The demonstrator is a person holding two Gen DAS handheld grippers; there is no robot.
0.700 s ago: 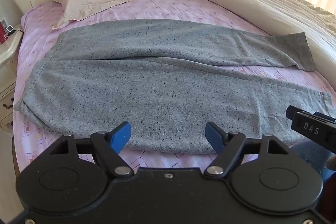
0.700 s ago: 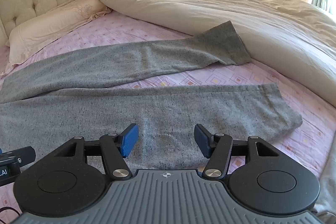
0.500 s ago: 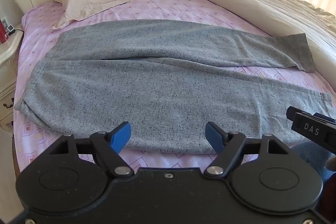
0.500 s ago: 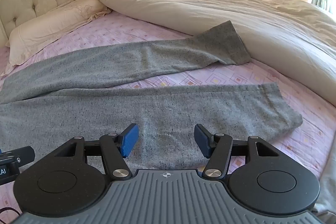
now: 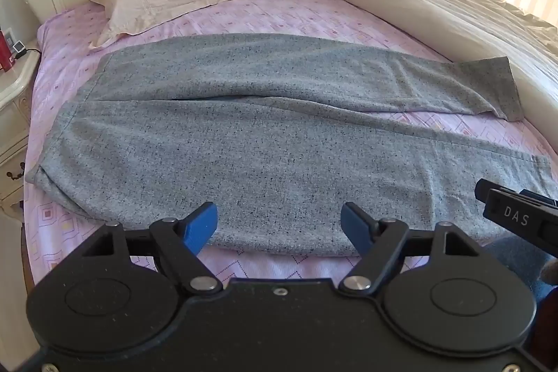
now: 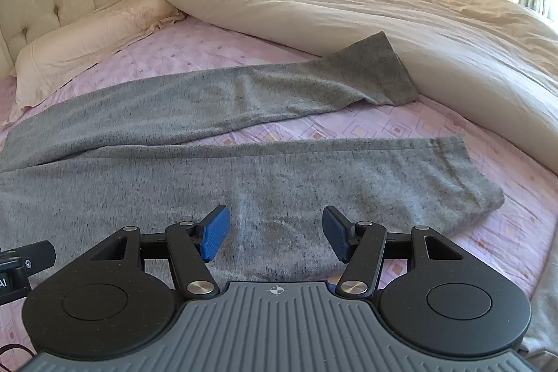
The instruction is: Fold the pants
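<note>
Grey pants (image 5: pixel 279 156) lay unfolded, legs splayed; both the left gripper (image 5: pixel 279 225) and right gripper (image 6: pixel 275 232) hovered spread, empty—next, pinching the near edge.

Pants (image 5: pixel 265 159) in front of me: grey heathered knit w/ dark flecks, spread flat on the pink patterned sheet (image 5: pixel 314 20), unfolded. Waistband end (image 5: pixel 66 135) sits at my left, legs run off to the right. Near leg (image 6: pixel 314 183) lies straight along the bed edge closest to me, cuff (image 6: pixel 477 183) slightly bunched at the corner. Far leg (image 6: pixel 244 100) angles away from it, so a wedge of sheet shows btwn the two; its cuff (image 6: pixel 387 72) rides up against the cream duvet (image 6: pixel 383 9), tip lifted. Fabric mostly smooth, a few soft creases near the crotch seam.
</note>
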